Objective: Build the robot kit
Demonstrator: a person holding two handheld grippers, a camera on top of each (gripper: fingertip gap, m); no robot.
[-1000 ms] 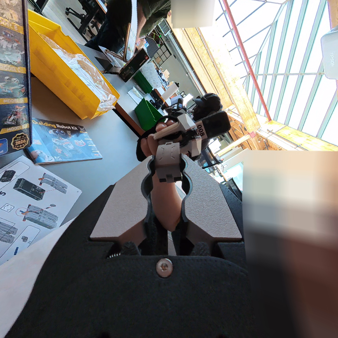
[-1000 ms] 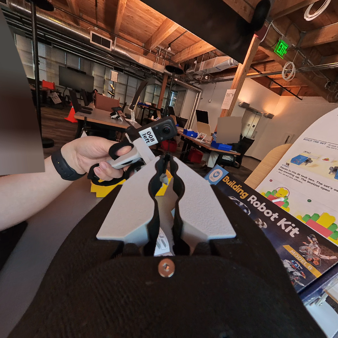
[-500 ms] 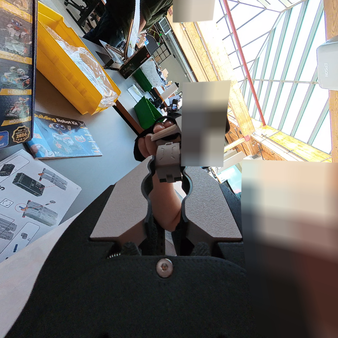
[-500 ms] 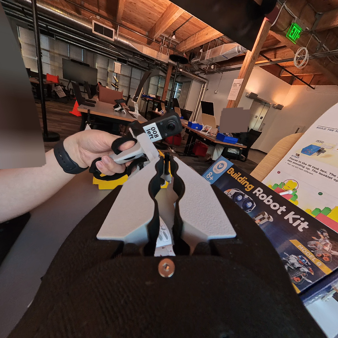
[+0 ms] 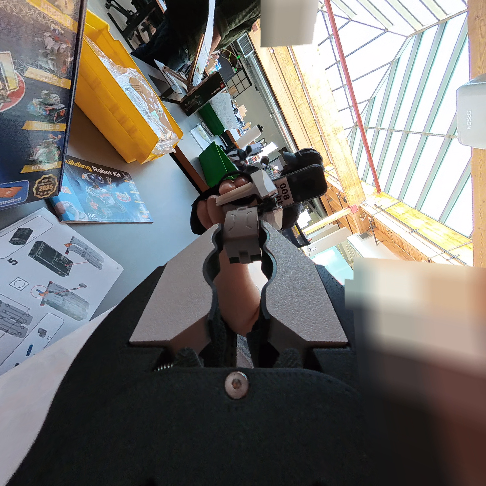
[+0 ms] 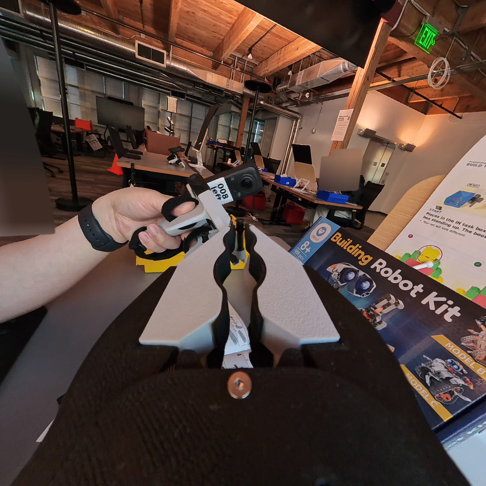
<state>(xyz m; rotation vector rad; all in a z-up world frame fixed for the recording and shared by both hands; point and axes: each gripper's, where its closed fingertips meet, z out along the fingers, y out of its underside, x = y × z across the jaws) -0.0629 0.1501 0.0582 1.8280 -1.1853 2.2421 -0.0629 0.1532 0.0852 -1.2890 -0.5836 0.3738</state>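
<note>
Two grey fingers of the left gripper [image 5: 240, 236] fill the left wrist view, clamped on a grey building-kit piece [image 5: 241, 238] with moulded grooves, which stands up between the fingertips above the grey table [image 5: 147, 244]. Just behind the piece is the person's right hand [image 5: 223, 207], wrapped round the handle of the right gripper, whose black camera [image 5: 302, 184] carries a white label. On the table to the left lie a white instruction sheet [image 5: 50, 276] with assembly drawings and a blue booklet [image 5: 102, 192]; a dark kit box [image 5: 34, 100] stands beside them, and yellow bins [image 5: 118, 105] with crinkled clear plastic sit farther back.

From the right wrist view, the right gripper [image 6: 239, 236] has its fingers nearly together, pinching a thin dark pin with a grey end [image 6: 238, 244] at the tips. The person's left hand [image 6: 147, 218], a dark band on the wrist, holds the left gripper just beyond, its labelled camera [image 6: 236, 184] facing this way. The kit box [image 6: 394, 310] lies at right, a yellow bin [image 6: 160, 260] behind the fingers, and an illustrated white board [image 6: 452, 226] at far right.
</note>
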